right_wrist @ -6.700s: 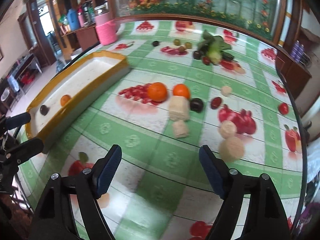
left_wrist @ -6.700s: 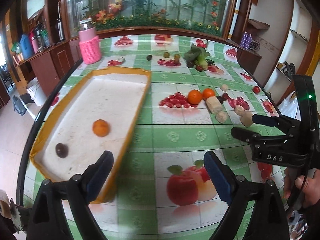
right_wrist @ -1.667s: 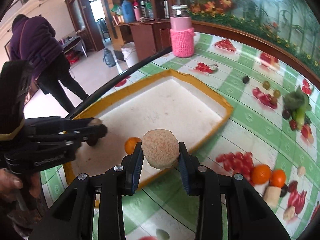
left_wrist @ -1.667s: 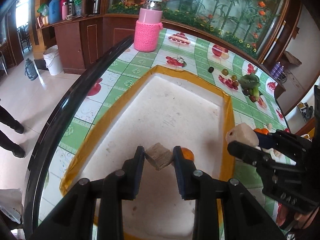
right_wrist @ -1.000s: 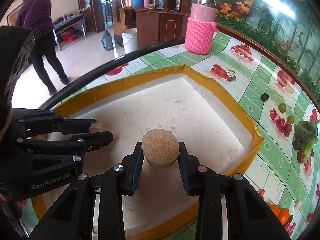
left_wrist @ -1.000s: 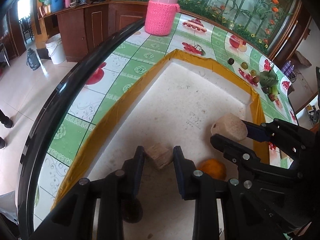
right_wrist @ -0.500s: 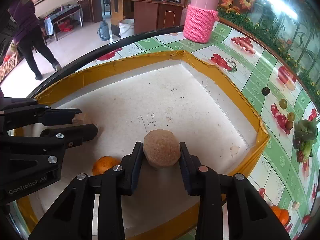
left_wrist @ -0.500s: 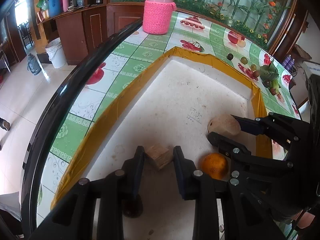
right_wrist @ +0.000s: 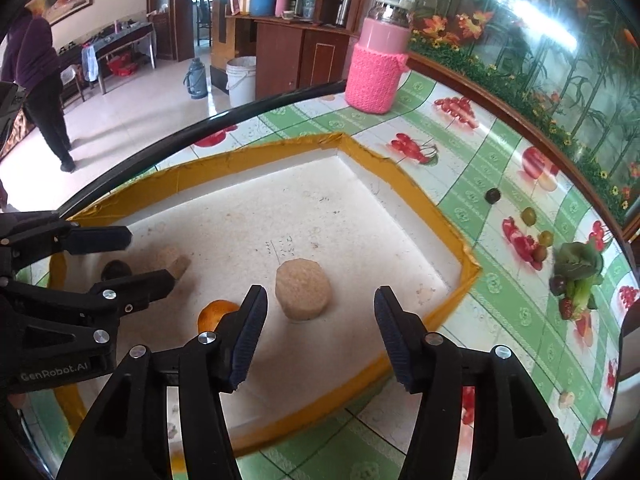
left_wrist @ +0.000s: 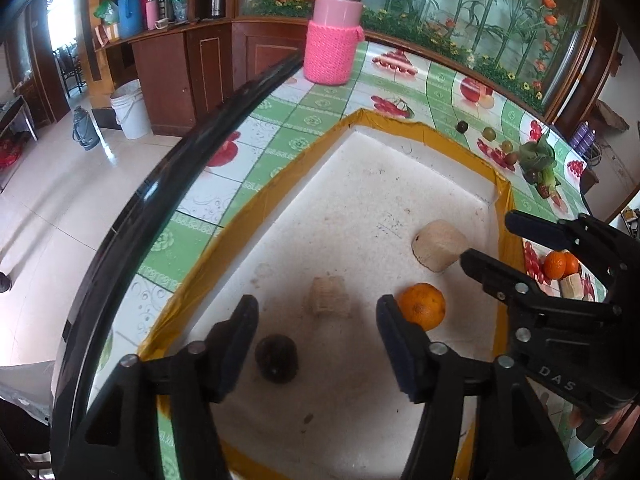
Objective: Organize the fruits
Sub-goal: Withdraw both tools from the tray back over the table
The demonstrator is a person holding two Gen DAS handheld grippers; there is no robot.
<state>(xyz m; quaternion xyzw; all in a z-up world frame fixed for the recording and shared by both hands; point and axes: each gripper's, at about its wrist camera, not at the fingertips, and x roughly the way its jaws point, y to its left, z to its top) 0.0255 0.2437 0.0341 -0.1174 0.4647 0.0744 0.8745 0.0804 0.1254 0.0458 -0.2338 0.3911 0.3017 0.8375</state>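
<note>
Beige, rough-cut chunks, one blocky and one round, rest free in the yellow-rimmed tray; with my left gripper and right gripper both spread wide and empty, I judge them light, firm, best pinched across flat sides.

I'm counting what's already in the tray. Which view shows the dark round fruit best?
The left wrist view: the dark round fruit lies fully visible on the tray floor. The right wrist view shows only its top.
</note>
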